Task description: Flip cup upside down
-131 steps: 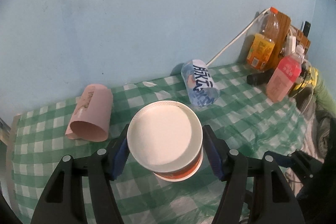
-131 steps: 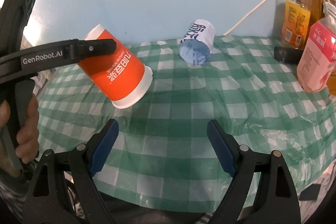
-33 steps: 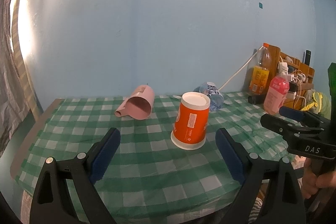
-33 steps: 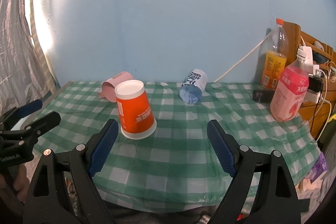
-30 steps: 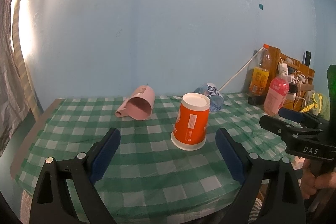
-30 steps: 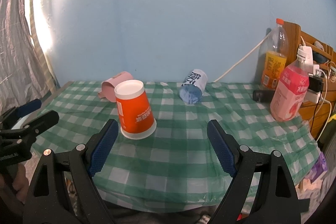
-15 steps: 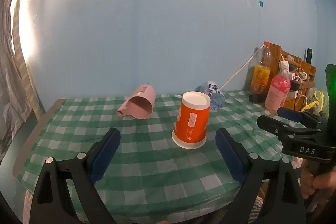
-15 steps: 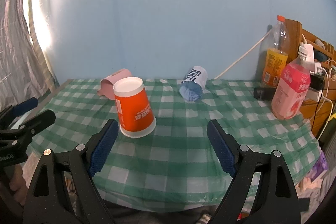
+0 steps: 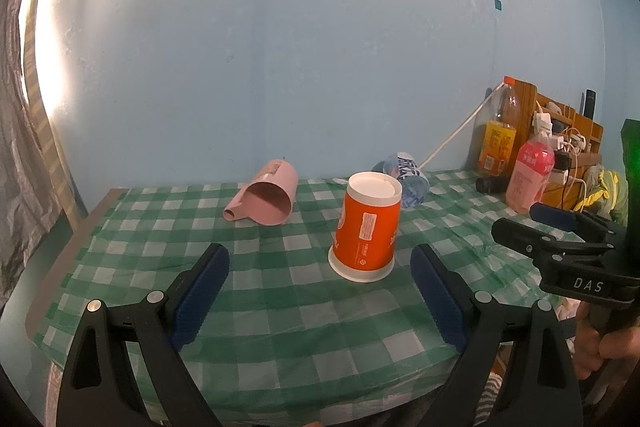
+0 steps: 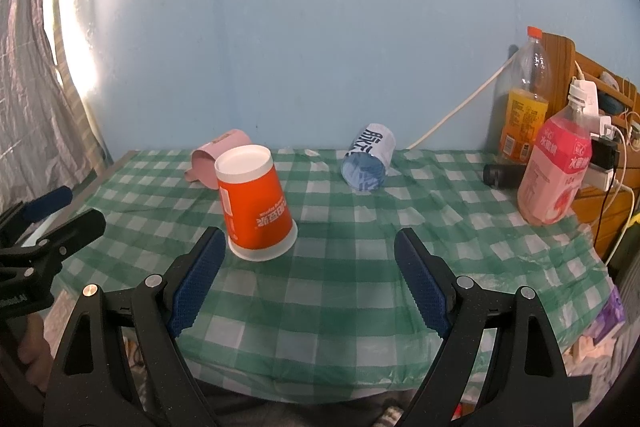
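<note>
The orange paper cup (image 9: 366, 227) stands upside down, rim down, on the green checked tablecloth (image 9: 280, 291); it also shows in the right wrist view (image 10: 256, 203). My left gripper (image 9: 320, 291) is open and empty, pulled back near the table's front edge, the cup beyond its fingers. My right gripper (image 10: 308, 279) is open and empty, also back at the front edge, the cup just beyond its left finger. Each gripper shows at the side of the other's view.
A pink mug (image 9: 266, 199) lies on its side at the back left. A blue-and-white cup (image 10: 368, 159) lies on its side at the back. Two drink bottles (image 10: 554, 171) and a wooden shelf with cables (image 9: 560, 131) stand at the right.
Earlier my left gripper held the orange cup tilted in the air. Now the cup stands rim down on the table and both grippers are open and drawn back; little moved in the last second.
</note>
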The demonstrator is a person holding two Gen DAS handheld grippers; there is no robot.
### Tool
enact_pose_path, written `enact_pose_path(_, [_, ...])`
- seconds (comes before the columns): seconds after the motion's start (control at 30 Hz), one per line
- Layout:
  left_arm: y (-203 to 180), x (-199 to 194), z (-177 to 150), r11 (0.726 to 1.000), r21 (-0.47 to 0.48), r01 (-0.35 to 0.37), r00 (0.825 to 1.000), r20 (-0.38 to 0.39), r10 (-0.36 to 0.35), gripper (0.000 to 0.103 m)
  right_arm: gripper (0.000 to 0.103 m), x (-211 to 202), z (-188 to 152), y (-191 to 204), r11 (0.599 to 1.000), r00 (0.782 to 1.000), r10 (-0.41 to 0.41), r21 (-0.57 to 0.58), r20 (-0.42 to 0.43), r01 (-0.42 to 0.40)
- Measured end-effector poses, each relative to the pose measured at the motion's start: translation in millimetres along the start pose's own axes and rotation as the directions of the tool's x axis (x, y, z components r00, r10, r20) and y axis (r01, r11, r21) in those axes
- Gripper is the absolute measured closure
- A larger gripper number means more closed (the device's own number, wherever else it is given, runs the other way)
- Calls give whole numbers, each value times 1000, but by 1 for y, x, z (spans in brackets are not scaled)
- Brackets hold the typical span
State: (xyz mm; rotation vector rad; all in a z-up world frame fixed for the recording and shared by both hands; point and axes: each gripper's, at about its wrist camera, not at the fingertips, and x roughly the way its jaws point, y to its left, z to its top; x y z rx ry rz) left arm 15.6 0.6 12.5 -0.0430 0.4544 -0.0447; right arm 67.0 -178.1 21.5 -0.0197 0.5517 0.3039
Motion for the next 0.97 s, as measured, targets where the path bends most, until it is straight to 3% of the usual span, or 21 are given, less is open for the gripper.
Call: enact_pose_path(0.97, [2,0,-5,1000,-12,19,1000,13,-18,10,17,2,-3,2,1000,1000,-1,5,-18,1])
